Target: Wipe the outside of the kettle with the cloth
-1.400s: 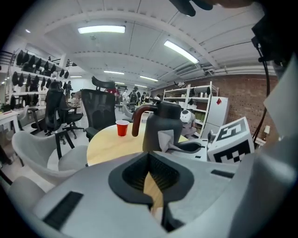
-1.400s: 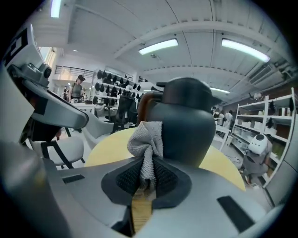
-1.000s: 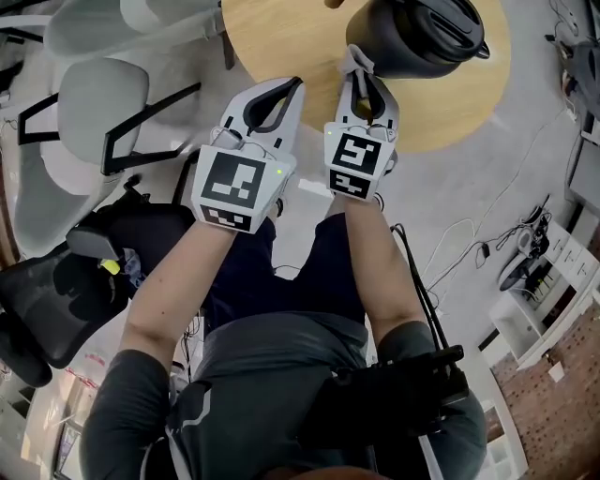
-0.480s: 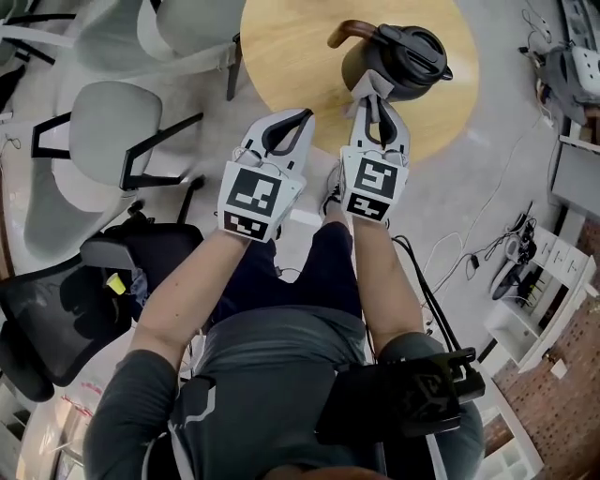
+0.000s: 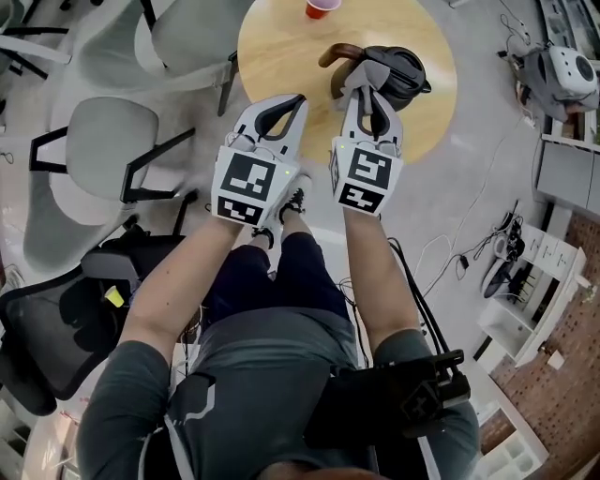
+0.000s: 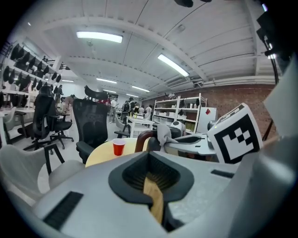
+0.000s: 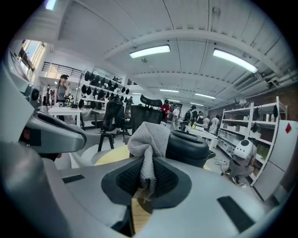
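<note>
Head view: right tongs pinch the cloth right beside the kettle on the counter. Left tongs are closed and empty. Wiping looks barely begun.

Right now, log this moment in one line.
left tongs: shut, empty | right tongs: shut on cloth | kettle: on round table

Red cup on round table — grey chair beside; perhaps shelving right.
</note>
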Tool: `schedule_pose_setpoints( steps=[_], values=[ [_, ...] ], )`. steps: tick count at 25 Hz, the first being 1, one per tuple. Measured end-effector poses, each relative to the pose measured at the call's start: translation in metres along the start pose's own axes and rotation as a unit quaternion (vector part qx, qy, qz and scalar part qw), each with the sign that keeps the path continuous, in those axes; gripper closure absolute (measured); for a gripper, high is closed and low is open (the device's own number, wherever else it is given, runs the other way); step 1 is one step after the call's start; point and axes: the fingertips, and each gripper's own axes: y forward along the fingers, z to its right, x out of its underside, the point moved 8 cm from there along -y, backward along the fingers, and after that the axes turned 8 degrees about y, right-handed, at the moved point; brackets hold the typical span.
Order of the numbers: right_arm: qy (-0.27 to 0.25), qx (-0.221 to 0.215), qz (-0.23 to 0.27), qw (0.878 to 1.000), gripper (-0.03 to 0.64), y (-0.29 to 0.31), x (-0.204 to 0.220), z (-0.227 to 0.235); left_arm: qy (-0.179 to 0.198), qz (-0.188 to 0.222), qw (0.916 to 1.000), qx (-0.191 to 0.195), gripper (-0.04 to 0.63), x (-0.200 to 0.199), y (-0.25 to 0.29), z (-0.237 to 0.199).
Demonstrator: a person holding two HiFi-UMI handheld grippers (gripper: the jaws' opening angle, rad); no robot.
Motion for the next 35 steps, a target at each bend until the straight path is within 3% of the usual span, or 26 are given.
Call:
schedule_pose_setpoints(
  steps=[6, 16, 21, 29, 35],
  values=[
    [-0.036, 0.007, 0.03, 0.999, 0.565, 0.009, 0.02, -0.012, -0.016, -0.026, 0.9995, 0.001, 0.586, 0.038, 0.016, -0.01],
    [-0.009, 0.011, -0.061, 0.998, 0.565, 0.05, 0.108, -0.02, -0.024, -0.037, 0.999, -0.009, 0.586, 0.069, 0.029, -0.022],
    [0.008, 0.018, -0.078, 0.997, 0.565, 0.06, 0.126, -0.022, -0.023, -0.042, 0.9988, -0.01, 0.586, 0.081, 0.026, -0.021],
    [0.027, 0.013, -0.074, 0.997, 0.565, 0.056, 0.12, -0.021, -0.004, -0.046, 0.9988, -0.016, 0.586, 0.084, 0.026, -0.027],
    [0.037, -0.002, -0.012, 0.999, 0.565, 0.016, 0.043, -0.019, 0.015, -0.034, 0.9983, -0.045, 0.586, 0.043, 0.013, -0.043]
  ],
)
